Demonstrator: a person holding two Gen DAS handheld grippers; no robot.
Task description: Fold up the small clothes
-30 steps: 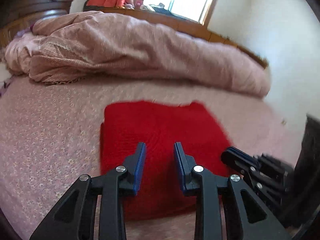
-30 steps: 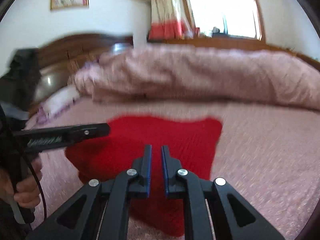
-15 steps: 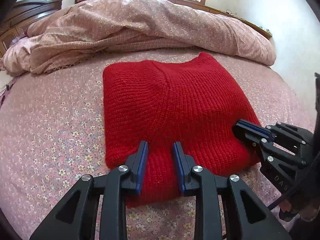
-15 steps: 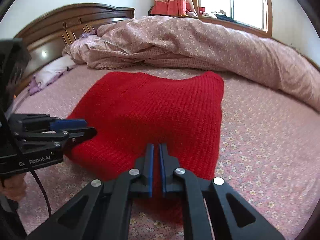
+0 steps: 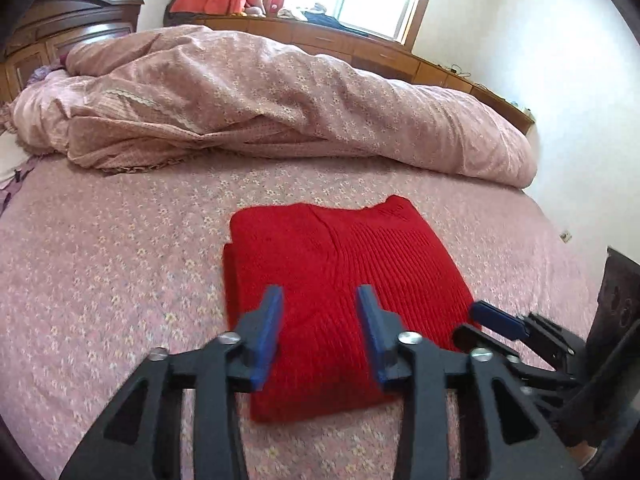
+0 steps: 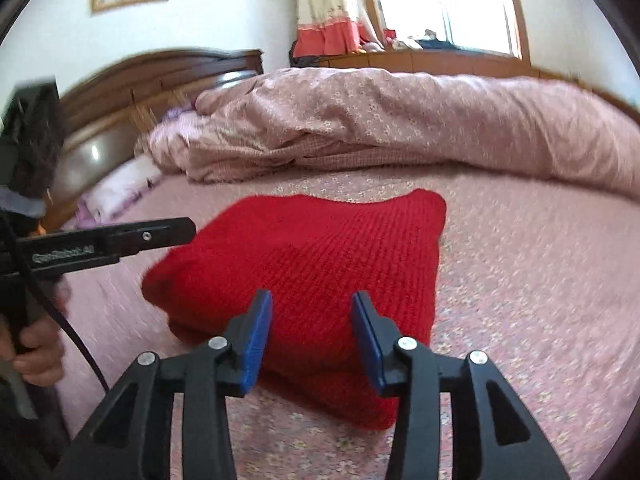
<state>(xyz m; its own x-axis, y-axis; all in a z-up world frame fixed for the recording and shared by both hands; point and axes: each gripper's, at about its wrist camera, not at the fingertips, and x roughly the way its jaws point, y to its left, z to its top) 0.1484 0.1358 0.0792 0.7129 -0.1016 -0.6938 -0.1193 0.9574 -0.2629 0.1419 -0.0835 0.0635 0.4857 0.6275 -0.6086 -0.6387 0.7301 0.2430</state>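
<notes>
Red knit sweater (image 5: 340, 280), folded, soft, limp: grip a thick edge. Both hand-held grippers, left (image 5: 320, 332) and right (image 6: 306, 336), opening, nothing between.

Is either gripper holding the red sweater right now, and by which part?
Neither. Both the left gripper and right gripper have jaws opening with nothing between them; the folded red sweater lies free on the bed.
</notes>
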